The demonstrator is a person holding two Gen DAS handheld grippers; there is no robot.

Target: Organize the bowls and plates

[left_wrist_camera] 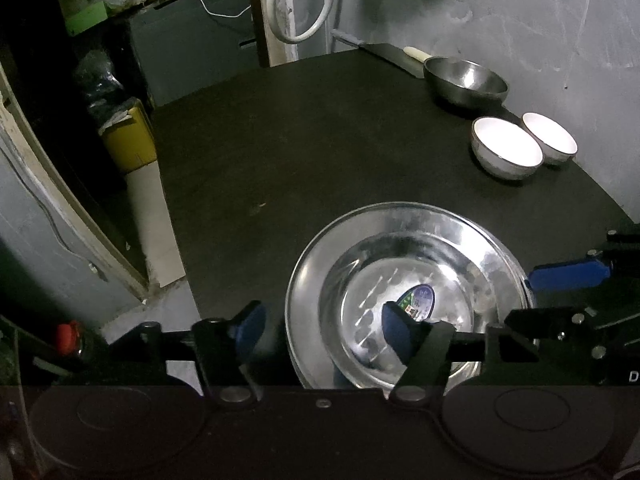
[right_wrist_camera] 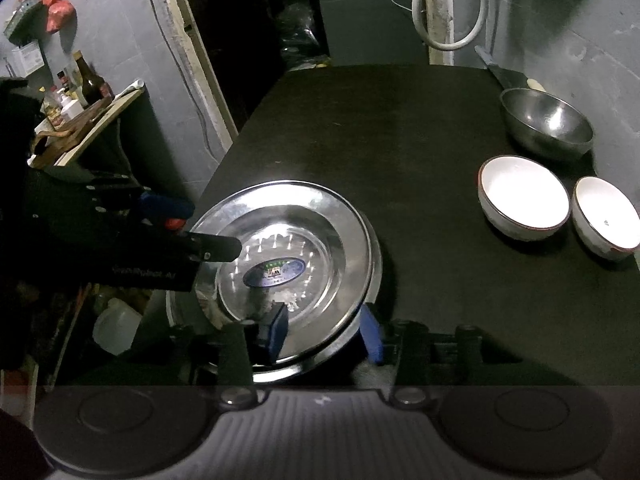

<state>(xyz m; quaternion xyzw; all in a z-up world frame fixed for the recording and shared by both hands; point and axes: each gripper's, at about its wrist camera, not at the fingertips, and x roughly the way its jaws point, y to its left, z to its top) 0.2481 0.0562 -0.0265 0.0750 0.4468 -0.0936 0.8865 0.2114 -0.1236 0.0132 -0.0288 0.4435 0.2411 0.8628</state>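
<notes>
Little readable text. Oval blue sticker point(right_wrist_camera: 274, 273) in the centre of the steel plate point(right_wrist_camera: 352, 232) carries a small printed logo and characters, too small to read; same sticker point(left_wrist_camera: 419, 301) shows in the left wrist view, also illegible. Faint pale lettering point(right_wrist_camera: 144, 273) runs along the black body of the left gripper point(right_wrist_camera: 192, 224), at 9 o'clock from the sticker; blurred, cannot be made out. A single letter "D" point(left_wrist_camera: 633, 377) stands on the black housing at the right edge of the left wrist view.
</notes>
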